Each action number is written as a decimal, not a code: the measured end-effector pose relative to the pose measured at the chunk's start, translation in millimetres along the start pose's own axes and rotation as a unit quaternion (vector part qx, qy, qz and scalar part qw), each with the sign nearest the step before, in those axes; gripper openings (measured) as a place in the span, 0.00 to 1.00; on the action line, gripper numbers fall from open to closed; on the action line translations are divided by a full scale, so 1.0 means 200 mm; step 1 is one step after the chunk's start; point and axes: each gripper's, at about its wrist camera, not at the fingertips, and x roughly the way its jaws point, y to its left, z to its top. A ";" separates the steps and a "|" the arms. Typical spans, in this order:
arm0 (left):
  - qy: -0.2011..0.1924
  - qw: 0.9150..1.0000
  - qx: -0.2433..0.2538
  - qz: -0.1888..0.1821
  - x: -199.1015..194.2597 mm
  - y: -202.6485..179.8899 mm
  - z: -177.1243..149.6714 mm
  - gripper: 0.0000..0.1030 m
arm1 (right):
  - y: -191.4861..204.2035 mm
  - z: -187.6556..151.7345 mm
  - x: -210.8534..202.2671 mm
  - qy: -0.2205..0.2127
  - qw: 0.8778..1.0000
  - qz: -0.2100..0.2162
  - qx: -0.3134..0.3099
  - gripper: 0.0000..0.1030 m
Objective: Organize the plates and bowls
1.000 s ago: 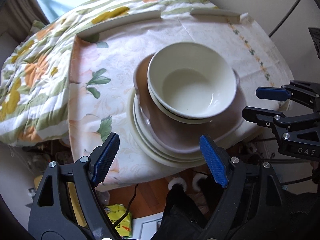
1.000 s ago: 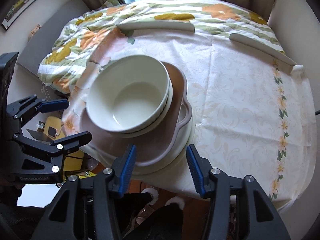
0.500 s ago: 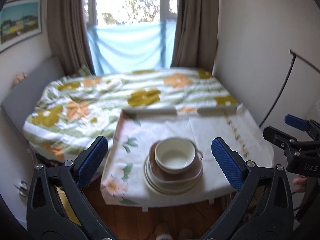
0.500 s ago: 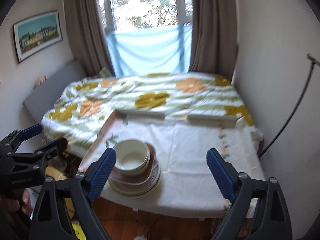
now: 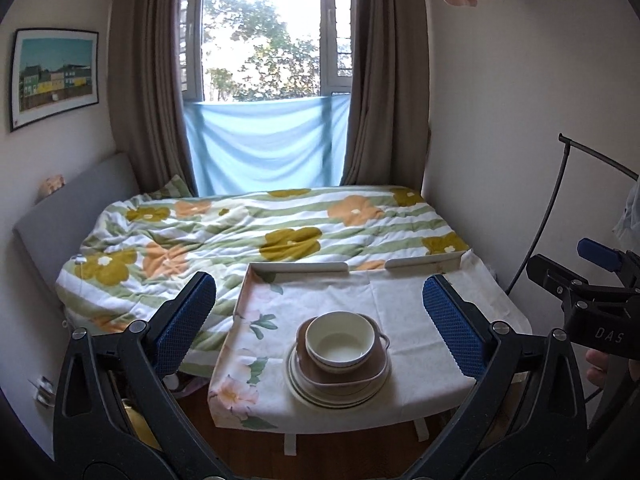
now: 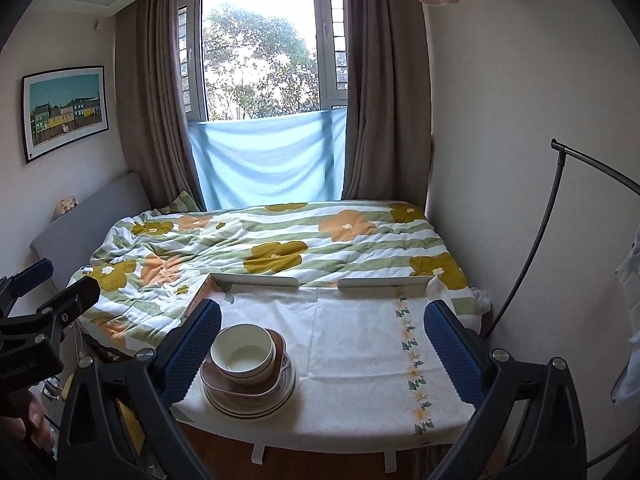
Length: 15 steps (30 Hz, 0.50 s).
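Note:
A white bowl (image 5: 338, 340) (image 6: 244, 356) sits nested in a brown handled dish (image 5: 344, 372) (image 6: 240, 390). Both rest on a stack of cream plates (image 5: 332, 398) (image 6: 256, 406) at the near edge of the cloth-covered table (image 5: 400, 300) (image 6: 352, 344). My left gripper (image 5: 318, 281) is held high and back from the stack, open and empty. My right gripper (image 6: 323, 308) is also well back; its jaws are opening with nothing between them. Each gripper shows at the edge of the other's view: the right gripper (image 5: 568, 260), the left gripper (image 6: 64, 280).
A bed with a flowered quilt (image 5: 240, 232) lies beyond the table, under a curtained window. Two low white rails (image 5: 298, 267) edge the table's far side. A black curved rod (image 5: 548, 216) stands by the right wall. A person's hand (image 5: 600, 368) holds the right gripper.
Both grippers have risen and pulled back from the stack, tilting from looking down at it to facing the room. Both jaws have spread wider. The stack has not moved.

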 end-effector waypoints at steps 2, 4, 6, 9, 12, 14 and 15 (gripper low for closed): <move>-0.003 1.000 -0.001 0.001 -0.01 0.00 0.00 1.00 | 0.01 0.00 0.00 -0.003 1.000 0.000 0.000 0.98; -0.006 1.000 0.000 0.004 -0.02 0.01 -0.01 1.00 | 0.01 0.00 -0.01 -0.008 1.000 0.000 0.001 0.98; -0.008 1.000 0.000 0.005 -0.01 0.00 -0.01 1.00 | 0.01 -0.01 -0.02 -0.011 1.000 0.000 0.003 0.98; -0.011 1.000 0.001 0.007 -0.01 0.01 -0.01 1.00 | 0.01 -0.01 -0.02 -0.014 1.000 0.000 0.004 0.98; -0.016 1.000 0.000 0.009 -0.01 0.01 -0.01 1.00 | 0.01 -0.01 -0.02 -0.016 1.000 -0.002 0.002 0.98; -0.018 1.000 -0.002 0.011 -0.01 0.01 -0.01 1.00 | 0.02 -0.01 -0.02 -0.018 1.000 -0.004 0.000 0.98; -0.019 1.000 -0.003 0.011 -0.01 0.01 -0.01 1.00 | 0.02 -0.01 -0.02 -0.017 1.000 -0.002 0.001 0.98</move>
